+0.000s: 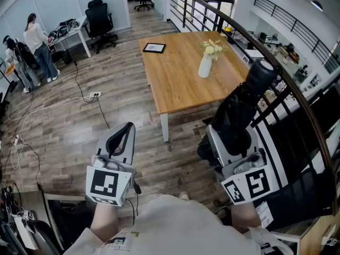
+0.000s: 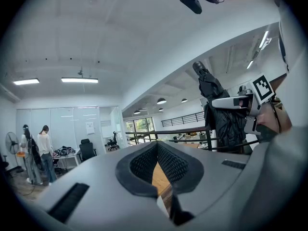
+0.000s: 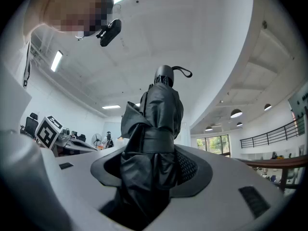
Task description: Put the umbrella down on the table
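Note:
A folded black umbrella [image 1: 243, 106] stands up out of my right gripper [image 1: 234, 138], handle end uppermost, at the right of the head view. In the right gripper view the umbrella [image 3: 156, 114] fills the space between the jaws, and the right gripper [image 3: 150, 154] is shut on its strapped fabric. From the left gripper view the umbrella [image 2: 224, 117] shows at the right. My left gripper [image 1: 129, 127] is held lower left over the floor, pads together, nothing in it; its own view shows the left gripper [image 2: 157, 146] shut. The wooden table [image 1: 178, 81] lies ahead, beyond both grippers.
On the table stand a white vase of flowers [image 1: 206, 62] and, at the far end, a dark tablet [image 1: 154, 48]. A black railing [image 1: 297, 92] curves along the right. Cables [image 1: 79, 97] trail over the floor at left. An office chair [image 1: 99, 17] and people [image 1: 37, 41] are far left.

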Action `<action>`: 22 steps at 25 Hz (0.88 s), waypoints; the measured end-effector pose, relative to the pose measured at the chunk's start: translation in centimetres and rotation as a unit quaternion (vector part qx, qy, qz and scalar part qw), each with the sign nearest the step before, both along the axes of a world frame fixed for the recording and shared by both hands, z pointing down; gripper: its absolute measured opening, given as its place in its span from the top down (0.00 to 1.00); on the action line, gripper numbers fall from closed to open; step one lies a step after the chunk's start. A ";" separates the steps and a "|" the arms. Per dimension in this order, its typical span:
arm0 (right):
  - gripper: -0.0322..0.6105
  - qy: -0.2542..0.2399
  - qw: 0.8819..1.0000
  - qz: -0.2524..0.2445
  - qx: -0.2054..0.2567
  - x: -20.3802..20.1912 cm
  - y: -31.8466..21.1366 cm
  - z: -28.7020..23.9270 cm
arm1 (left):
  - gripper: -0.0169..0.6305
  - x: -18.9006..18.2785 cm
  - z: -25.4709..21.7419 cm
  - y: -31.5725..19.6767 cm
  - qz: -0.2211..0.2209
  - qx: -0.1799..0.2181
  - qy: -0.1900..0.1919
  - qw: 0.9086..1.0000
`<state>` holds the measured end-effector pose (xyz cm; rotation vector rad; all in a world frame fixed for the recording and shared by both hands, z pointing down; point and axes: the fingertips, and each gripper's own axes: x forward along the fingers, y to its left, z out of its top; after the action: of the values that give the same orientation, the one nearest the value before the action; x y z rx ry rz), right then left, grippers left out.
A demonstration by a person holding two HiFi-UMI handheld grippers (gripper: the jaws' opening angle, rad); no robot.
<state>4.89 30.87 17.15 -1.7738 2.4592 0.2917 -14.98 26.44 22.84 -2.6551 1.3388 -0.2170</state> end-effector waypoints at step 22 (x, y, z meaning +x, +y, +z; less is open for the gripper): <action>0.54 -0.010 1.000 -0.017 -0.021 6.3 0.1 1.9 | 0.95 5.6 0.3 -0.2 -0.002 0.014 -0.025 1.000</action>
<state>11.14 30.96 19.02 -1.7389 2.4969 0.2195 -9.38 26.24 23.12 -2.6072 1.3232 -0.2609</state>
